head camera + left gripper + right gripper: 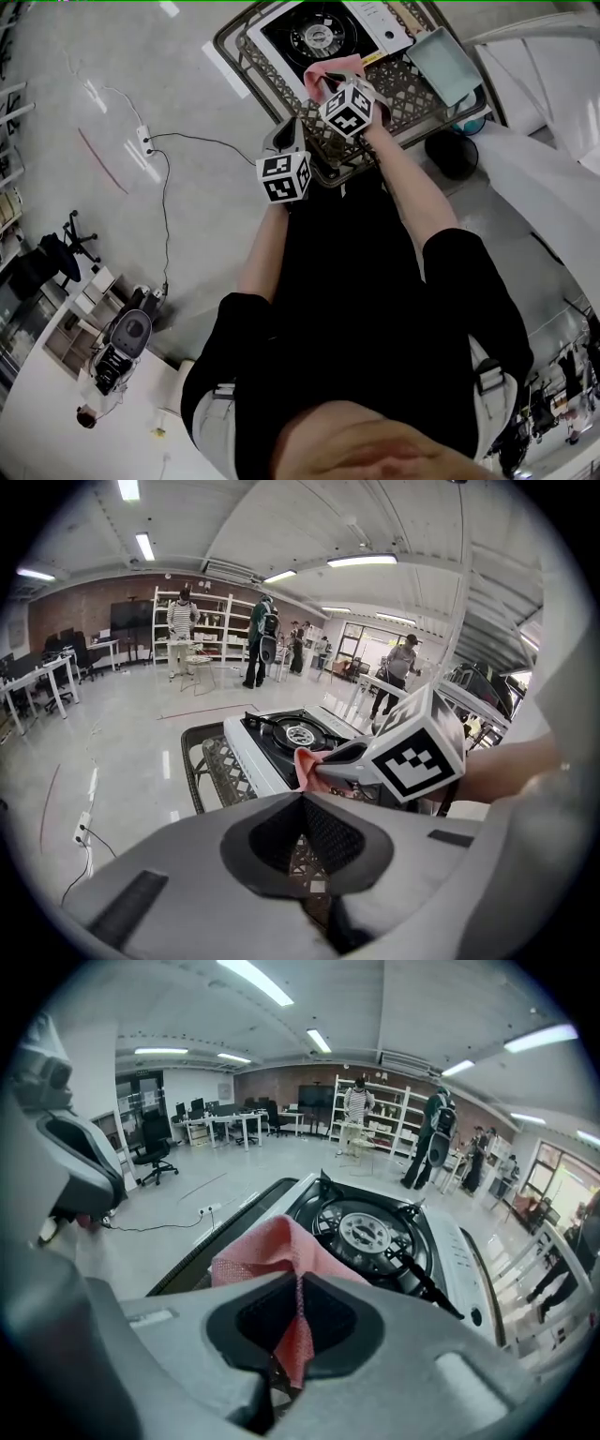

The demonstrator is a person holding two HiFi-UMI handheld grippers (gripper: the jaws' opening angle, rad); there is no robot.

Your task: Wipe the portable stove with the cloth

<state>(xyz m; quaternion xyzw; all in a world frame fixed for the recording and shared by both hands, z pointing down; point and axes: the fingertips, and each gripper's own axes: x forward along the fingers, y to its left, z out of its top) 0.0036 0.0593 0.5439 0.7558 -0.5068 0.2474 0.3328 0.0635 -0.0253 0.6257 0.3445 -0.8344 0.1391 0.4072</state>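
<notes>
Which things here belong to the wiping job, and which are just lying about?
Part of the job:
- portable stove
- pink cloth, clamped in the right gripper
- left gripper, shut with nothing in it

Just lying about:
- pale blue tray beside the stove
- power strip with its cable on the floor
- office chair
- woven table, only holding the stove

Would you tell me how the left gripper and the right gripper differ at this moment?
The right gripper grips the pink cloth; the left gripper grips nothing. The right gripper is at the stove's near edge; the left gripper hangs back, short of it. Both are shut.
</notes>
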